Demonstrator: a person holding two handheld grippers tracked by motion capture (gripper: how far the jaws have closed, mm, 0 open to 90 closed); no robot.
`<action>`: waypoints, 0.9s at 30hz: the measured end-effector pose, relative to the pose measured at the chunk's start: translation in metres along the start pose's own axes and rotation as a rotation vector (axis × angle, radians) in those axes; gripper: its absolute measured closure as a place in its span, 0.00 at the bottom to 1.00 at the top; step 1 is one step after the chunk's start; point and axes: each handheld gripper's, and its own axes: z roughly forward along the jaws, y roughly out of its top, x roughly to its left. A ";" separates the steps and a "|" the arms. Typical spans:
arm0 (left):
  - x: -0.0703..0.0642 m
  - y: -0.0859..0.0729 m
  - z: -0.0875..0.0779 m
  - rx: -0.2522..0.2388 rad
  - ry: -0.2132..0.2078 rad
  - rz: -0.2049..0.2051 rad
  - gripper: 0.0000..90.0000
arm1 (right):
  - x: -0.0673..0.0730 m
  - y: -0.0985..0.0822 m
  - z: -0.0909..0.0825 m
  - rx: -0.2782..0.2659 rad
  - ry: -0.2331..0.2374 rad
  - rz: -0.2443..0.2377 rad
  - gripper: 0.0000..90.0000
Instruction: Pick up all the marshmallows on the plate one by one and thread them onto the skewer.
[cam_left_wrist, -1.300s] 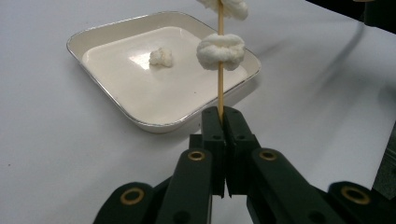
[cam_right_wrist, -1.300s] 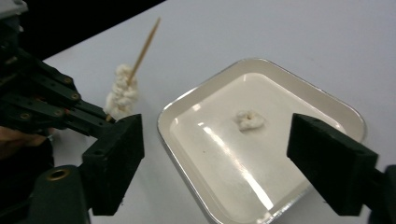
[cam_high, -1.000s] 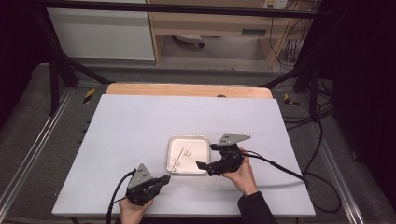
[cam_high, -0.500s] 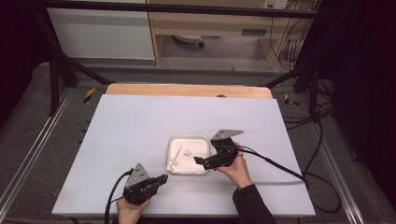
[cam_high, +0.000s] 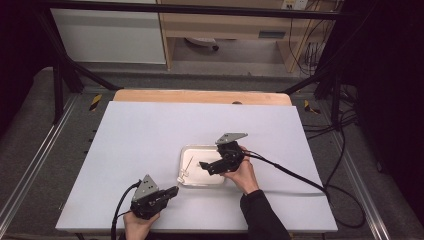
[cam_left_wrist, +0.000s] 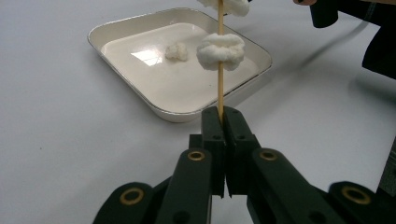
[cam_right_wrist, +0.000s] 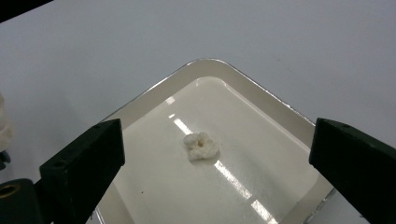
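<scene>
The left gripper clenches a thin wooden skewer threaded with white fluffy pieces, at the frame's centre. The right gripper hangs with jaws released above a lone white piece in the shallow white rectangular tray.

One white table. One shallow white tray on it. One thin wooden skewer. White puffy pieces: three counted, two threaded on the skewer, the lower piece in full sight and the upper piece cut by the frame edge, plus one loose piece lying in the tray. Two handheld grippers, the left gripper and the right gripper.
</scene>
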 end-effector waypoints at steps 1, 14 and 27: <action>0.000 0.000 0.000 -0.001 0.000 0.000 0.98 | -0.001 0.001 0.002 -0.001 -0.001 -0.002 0.06; 0.001 -0.001 0.000 0.002 0.001 -0.001 0.98 | -0.005 -0.002 0.026 0.041 0.024 -0.017 0.21; 0.001 -0.001 0.001 0.003 0.001 -0.004 0.98 | -0.002 -0.009 0.038 0.071 0.055 -0.063 0.54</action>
